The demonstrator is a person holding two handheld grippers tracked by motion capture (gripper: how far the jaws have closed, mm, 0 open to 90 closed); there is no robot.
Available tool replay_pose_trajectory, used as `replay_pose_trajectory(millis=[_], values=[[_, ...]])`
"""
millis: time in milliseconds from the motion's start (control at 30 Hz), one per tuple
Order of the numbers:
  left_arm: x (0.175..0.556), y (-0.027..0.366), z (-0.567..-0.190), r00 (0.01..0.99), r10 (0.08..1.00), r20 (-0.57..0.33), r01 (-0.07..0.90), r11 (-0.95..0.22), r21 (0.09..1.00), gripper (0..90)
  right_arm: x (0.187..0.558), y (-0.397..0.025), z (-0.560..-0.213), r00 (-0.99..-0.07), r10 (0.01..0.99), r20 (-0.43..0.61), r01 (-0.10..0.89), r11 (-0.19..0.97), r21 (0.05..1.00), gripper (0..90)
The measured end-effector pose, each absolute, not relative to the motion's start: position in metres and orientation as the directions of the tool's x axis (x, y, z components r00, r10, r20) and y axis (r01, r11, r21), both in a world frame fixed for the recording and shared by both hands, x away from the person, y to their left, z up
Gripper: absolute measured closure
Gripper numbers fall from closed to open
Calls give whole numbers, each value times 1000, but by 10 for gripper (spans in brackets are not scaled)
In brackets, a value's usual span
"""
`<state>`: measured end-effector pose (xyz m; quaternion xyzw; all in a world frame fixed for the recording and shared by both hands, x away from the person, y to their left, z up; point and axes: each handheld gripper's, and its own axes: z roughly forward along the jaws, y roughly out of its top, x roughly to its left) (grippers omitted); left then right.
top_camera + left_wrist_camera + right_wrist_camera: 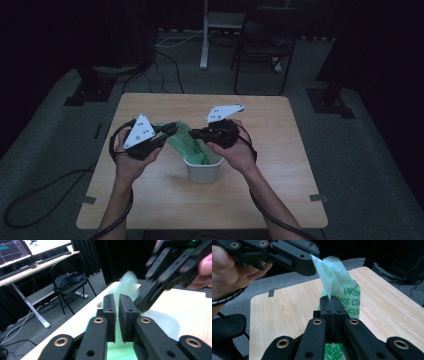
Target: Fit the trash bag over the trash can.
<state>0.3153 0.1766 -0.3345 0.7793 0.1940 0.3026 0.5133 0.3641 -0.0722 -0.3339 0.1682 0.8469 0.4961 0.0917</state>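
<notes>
A thin green plastic bag (182, 139) with printed lettering hangs stretched between both grippers, above a white tub (204, 172) at the middle of the wooden table (165, 200). My left gripper (169, 132) is shut on the bag's left edge, and my right gripper (196, 134) is shut on its right edge just above the tub. In the left gripper view the jaws (117, 300) are nearly together over the pale bag (160, 323), with the right gripper (150, 296) close beyond. In the right gripper view the jaws (332, 299) pinch the bag (337, 275), and the left gripper (305, 266) holds its upper corner.
A dark folding chair (262, 45) and a white desk leg (205, 35) stand beyond the table's far edge. Black stand bases (90, 92) (330, 100) flank the table. Cables run over the grey floor at the left. A desk with monitors (37, 261) is off to one side.
</notes>
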Motion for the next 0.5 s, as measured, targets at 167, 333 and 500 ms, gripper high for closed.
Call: replay_pose_trajectory(millis=[167, 333, 500], values=[[314, 198, -343, 713, 655, 249, 38, -391, 919, 824, 363, -79, -331, -926, 377, 9, 190, 446, 875, 900], [313, 208, -354, 710, 659, 248, 77, -422, 903, 833, 365, -81, -331, -924, 381, 19, 197, 434, 879, 900], [317, 198, -361, 718, 643, 265, 91, -465, 881, 842, 365, -80, -331, -928, 373, 23, 195, 431, 881, 900]])
